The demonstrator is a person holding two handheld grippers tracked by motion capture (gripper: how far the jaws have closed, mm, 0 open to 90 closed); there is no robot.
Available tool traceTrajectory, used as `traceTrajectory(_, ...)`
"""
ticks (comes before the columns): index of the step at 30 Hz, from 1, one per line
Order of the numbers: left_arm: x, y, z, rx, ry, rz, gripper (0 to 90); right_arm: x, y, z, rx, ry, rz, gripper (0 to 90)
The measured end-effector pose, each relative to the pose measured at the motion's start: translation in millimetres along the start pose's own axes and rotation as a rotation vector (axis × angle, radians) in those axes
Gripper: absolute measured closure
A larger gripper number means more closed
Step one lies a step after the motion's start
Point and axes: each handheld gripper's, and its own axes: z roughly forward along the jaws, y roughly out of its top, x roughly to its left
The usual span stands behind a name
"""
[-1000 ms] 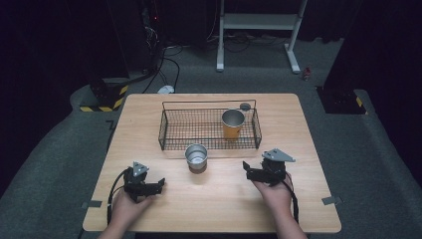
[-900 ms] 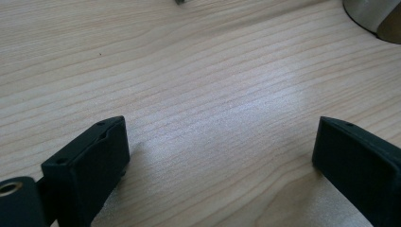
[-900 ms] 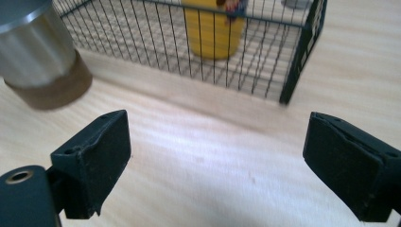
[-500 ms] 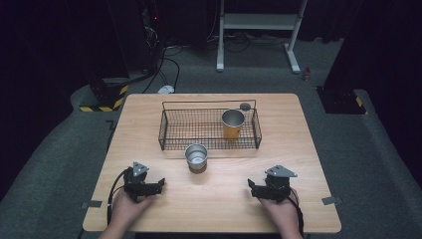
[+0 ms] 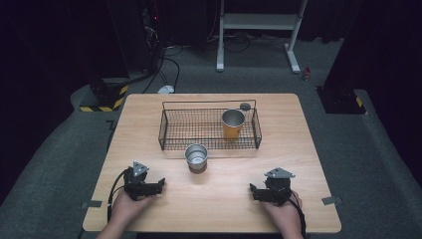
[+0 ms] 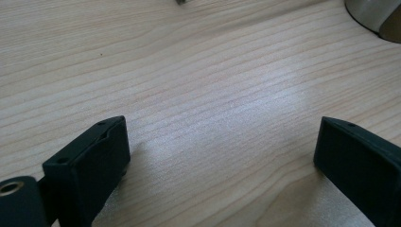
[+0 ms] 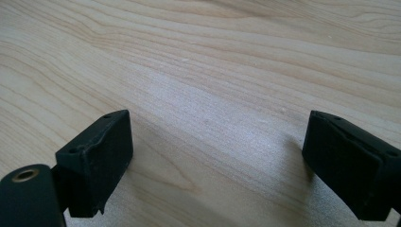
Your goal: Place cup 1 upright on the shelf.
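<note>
Steel cup fronts basket; flanks free

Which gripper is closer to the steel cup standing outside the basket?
Left. The left gripper lies just below-left of the steel cup; the right gripper rests farther off, below-right.

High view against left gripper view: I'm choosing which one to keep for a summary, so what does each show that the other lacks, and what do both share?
High view alone: the wire basket with an orange metal cup standing inside, both hands, the right gripper, the table's edges and the dark floor around it.

Left gripper view alone: the left gripper from close up, its two black jaws wide apart with bare wood between them.

Both: the wooden table and the steel cup standing outside the basket, which the left gripper view cuts off at its top right corner.
</note>
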Motion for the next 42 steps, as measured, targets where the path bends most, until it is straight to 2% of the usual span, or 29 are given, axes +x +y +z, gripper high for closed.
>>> traceTrajectory(2,-1.7,0.4,0.2,0.004,0.011,-0.011,2.8,0.2,0.0,-0.1,0.001,0.000,-0.001,9.3)
traceTrajectory(3,-4.9,1.0,1.0,0.007,0.029,-0.037,2.5,0.9,-0.2,-0.2,0.006,-0.003,-0.007,9.3)
traceTrajectory(5,-5.7,1.2,1.1,0.009,0.033,-0.037,2.0,2.1,-0.4,0.0,0.007,-0.004,-0.012,8.9)
traceTrajectory(11,-4.1,1.0,0.7,0.013,0.010,-0.017,0.9,2.1,-0.7,-0.4,0.009,-0.007,-0.021,8.8)
traceTrajectory(12,-2.5,1.3,-0.5,0.025,-0.010,-0.001,0.5,2.1,-0.9,-0.5,0.009,-0.007,-0.021,8.8)
traceTrajectory(13,-1.3,2.0,-0.5,0.030,-0.012,0.006,0.5,2.1,-0.9,-0.5,0.009,-0.007,-0.021,8.8)
traceTrajectory(14,-0.6,4.0,0.4,0.033,-0.023,-0.008,0.5,2.1,-0.9,-0.5,0.009,-0.007,-0.021,8.8)
traceTrajectory(16,0.1,6.1,1.4,0.031,-0.038,-0.010,0.4,2.3,-0.9,-0.5,0.009,-0.010,-0.022,8.8)
traceTrajectory(18,-0.1,10.6,2.6,0.029,-0.041,0.006,0.4,2.8,-1.0,-0.6,0.009,-0.014,-0.020,8.8)
traceTrajectory(21,-4.8,21.5,6.3,-0.005,-0.022,0.038,0.4,2.8,-1.0,-0.5,0.009,-0.015,-0.019,8.7)
traceTrajectory(22,-4.8,21.5,6.3,-0.005,-0.022,0.038,0.4,2.8,-1.0,-0.5,0.009,-0.015,-0.019,8.7)
traceTrajectory(24,-9.4,27.1,8.6,-0.037,-0.015,0.064,0.4,2.9,-1.0,-0.5,0.009,-0.016,-0.019,8.6)
traceTrajectory(26,-11.6,28.7,8.8,-0.046,-0.019,0.071,0.4,2.9,-1.0,-0.5,0.009,-0.016,-0.019,8.6)
traceTrajectory(29,-19.9,35.7,9.7,-0.092,-0.040,0.102,0.4,2.6,-0.9,-0.5,0.010,-0.014,-0.019,8.3)
traceTrajectory(30,-19.9,35.7,9.7,-0.092,-0.040,0.102,0.4,2.6,-0.9,-0.4,0.010,-0.014,-0.019,8.4)
traceTrajectory(31,-22.8,38.4,10.4,-0.108,-0.060,0.097,0.4,2.5,-0.9,-0.4,0.010,-0.014,-0.019,8.4)
traceTrajectory(33,-25.5,43.6,11.3,-0.107,-0.058,0.113,0.4,2.5,-0.9,-0.4,0.010,-0.014,-0.019,8.3)
traceTrajectory(37,-27.4,52.4,13.6,-0.108,-0.079,0.100,0.4,2.6,-0.9,-0.4,0.010,-0.014,-0.019,8.4)
traceTrajectory(42,-30.8,59.3,13.9,-0.122,-0.102,0.107,0.4,2.6,-0.9,-0.4,0.010,-0.014,-0.019,8.3)
